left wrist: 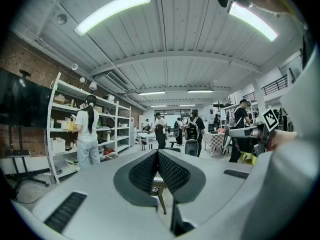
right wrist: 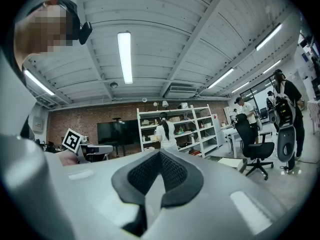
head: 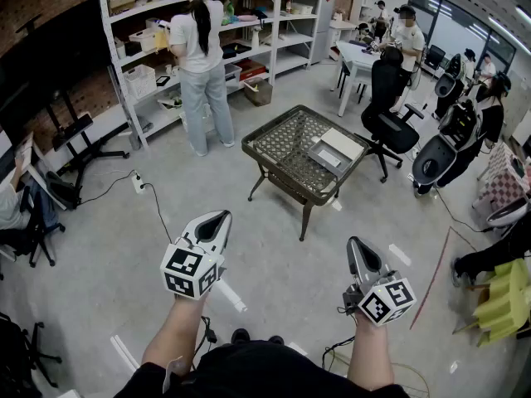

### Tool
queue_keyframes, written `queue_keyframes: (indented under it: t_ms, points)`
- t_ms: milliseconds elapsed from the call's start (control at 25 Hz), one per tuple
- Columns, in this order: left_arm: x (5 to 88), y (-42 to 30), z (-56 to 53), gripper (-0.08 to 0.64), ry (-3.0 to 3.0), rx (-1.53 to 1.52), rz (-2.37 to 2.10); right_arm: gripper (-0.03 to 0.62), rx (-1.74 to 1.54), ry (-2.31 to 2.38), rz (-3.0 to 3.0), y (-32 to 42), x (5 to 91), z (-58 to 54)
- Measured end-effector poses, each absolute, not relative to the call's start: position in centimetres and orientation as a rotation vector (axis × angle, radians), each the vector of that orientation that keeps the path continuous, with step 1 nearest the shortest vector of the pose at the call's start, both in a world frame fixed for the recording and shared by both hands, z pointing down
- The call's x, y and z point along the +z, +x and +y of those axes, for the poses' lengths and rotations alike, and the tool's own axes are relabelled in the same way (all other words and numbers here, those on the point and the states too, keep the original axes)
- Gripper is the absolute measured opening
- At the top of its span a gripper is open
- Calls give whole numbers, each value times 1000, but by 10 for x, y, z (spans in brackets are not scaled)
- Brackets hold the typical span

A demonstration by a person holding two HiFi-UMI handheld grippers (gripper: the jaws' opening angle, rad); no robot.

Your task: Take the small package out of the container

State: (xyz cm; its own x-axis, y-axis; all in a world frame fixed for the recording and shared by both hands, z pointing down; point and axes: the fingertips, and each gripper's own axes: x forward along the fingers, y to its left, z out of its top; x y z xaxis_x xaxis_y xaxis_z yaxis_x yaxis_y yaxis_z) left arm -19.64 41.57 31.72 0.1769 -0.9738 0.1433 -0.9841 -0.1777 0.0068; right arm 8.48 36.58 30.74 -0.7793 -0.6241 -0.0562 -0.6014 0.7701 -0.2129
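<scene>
Left tool (head: pixel 217 218) and right tool (head: pixel 357 245) — both closed, empty — well apart from table (head: pixel 286 148)

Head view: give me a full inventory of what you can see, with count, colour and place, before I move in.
table: one, dark mesh top, centre of floor
container: one, grey, flat, on the table's right side
flat item: one, white, at the container's far edge; in it or beside it, cannot tell
shelving unit: one, white, back left
person: one at the shelves, white top; several more at back right
office chair: black, right of the table; more further right
power strip: one, white, floor left
left gripper: light grey, shut, empty, lower left
right gripper: light grey, shut, empty, lower right
</scene>
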Motion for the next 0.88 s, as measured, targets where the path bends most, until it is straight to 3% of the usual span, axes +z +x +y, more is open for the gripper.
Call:
queue_keyframes:
  t_ms: [880]
  points:
    - [339,-157,416,6,2282,206,-1932,8,-379,-1018,2762,159,314,368]
